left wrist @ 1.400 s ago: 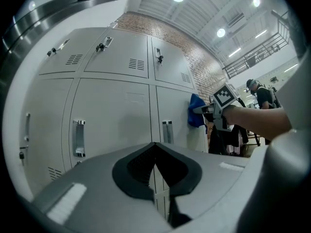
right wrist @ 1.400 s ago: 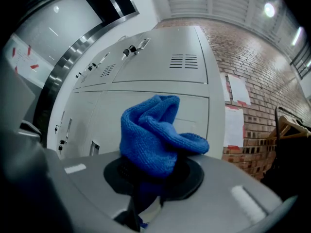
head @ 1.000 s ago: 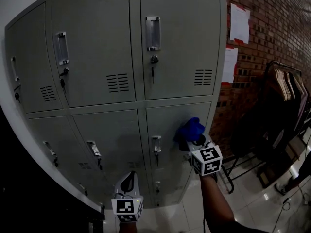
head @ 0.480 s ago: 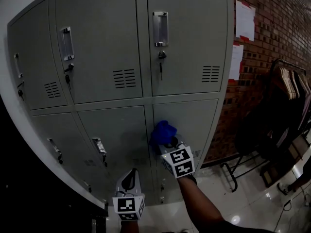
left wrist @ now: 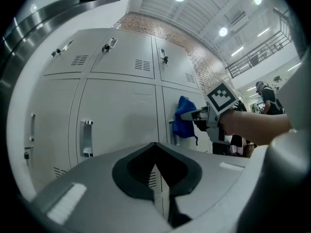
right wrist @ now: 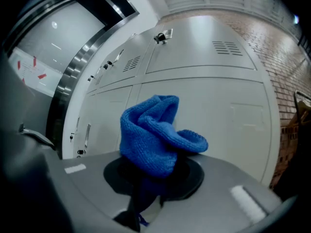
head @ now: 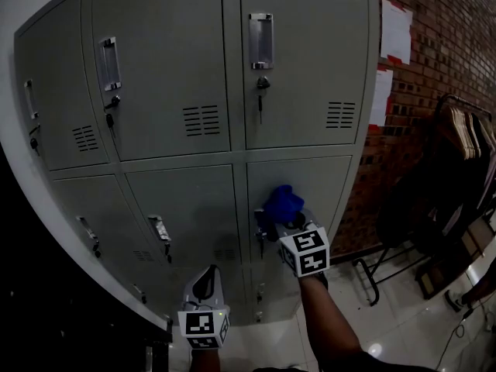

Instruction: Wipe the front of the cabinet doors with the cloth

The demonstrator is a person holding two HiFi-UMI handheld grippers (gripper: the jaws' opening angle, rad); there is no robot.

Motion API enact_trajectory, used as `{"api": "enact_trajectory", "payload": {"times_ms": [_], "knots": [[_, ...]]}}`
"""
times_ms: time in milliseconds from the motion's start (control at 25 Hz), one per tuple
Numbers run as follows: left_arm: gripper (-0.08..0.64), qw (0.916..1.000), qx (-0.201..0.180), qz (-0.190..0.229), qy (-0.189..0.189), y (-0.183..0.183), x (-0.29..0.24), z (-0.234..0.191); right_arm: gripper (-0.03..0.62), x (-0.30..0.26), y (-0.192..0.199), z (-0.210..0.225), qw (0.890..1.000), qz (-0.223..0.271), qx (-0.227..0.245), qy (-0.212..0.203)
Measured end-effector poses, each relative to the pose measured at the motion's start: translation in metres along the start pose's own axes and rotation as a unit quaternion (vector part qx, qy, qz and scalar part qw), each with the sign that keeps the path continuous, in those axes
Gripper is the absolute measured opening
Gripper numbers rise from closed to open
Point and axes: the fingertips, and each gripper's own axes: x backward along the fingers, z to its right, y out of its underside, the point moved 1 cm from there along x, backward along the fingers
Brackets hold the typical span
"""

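A grey metal cabinet [head: 167, 84] with several locker doors fills the head view. My right gripper [head: 290, 220] is shut on a bunched blue cloth [head: 283, 202] and presses it to the lower right door [head: 329, 183], just right of that door's handle [head: 260, 237]. In the right gripper view the cloth [right wrist: 154, 136] bulges out of the jaws in front of the pale door [right wrist: 233, 110]. My left gripper [head: 205, 276] hangs low before the bottom doors, shut and empty. The left gripper view shows its closed tips [left wrist: 156, 152] and the cloth [left wrist: 185, 123] further right.
A brick wall [head: 438, 68] with taped paper sheets [head: 395, 29] stands right of the cabinet. A dark rack of hangers [head: 461, 142] sits at the far right on the glossy floor [head: 403, 308]. A person [left wrist: 267, 98] stands far off in the left gripper view.
The right gripper swept the cloth left across the lower right door to its left edge, then came back a little to the right. The left gripper has hardly moved.
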Motion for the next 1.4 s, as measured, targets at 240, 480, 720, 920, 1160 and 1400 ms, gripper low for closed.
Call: {"api": "enact_trajectory", "payload": {"times_ms": [240, 480, 720, 920, 1160, 1400], "knots": [[0.014, 0.9999, 0.0, -0.003, 0.011, 0.002, -0.005, 0.011, 0.08, 0.021, 0.011, 0.049, 0.999, -0.01, 0.01, 0.039], [0.014, 0.9999, 0.0, -0.005, 0.016, 0.005, -0.01, 0.016, 0.081, 0.038, 0.022, 0.093, 0.997, -0.019, 0.007, 0.078], [0.014, 0.9998, 0.001, -0.008, 0.02, 0.007, -0.013, 0.018, 0.081, 0.052, 0.032, 0.122, 0.994, -0.029, 0.003, 0.105], [0.014, 0.9997, -0.001, -0.008, 0.024, 0.007, -0.014, 0.022, 0.083, 0.066, 0.04, 0.144, 0.989, -0.045, 0.013, 0.142], [0.014, 0.9994, 0.0, -0.009, 0.032, 0.007, -0.019, 0.025, 0.083, 0.046, 0.035, 0.062, 0.998, -0.022, 0.019, 0.058], [0.014, 0.9994, 0.0, -0.006, 0.035, 0.006, -0.02, 0.027, 0.082, 0.014, 0.048, -0.015, 0.999, -0.032, 0.011, -0.03]]}}
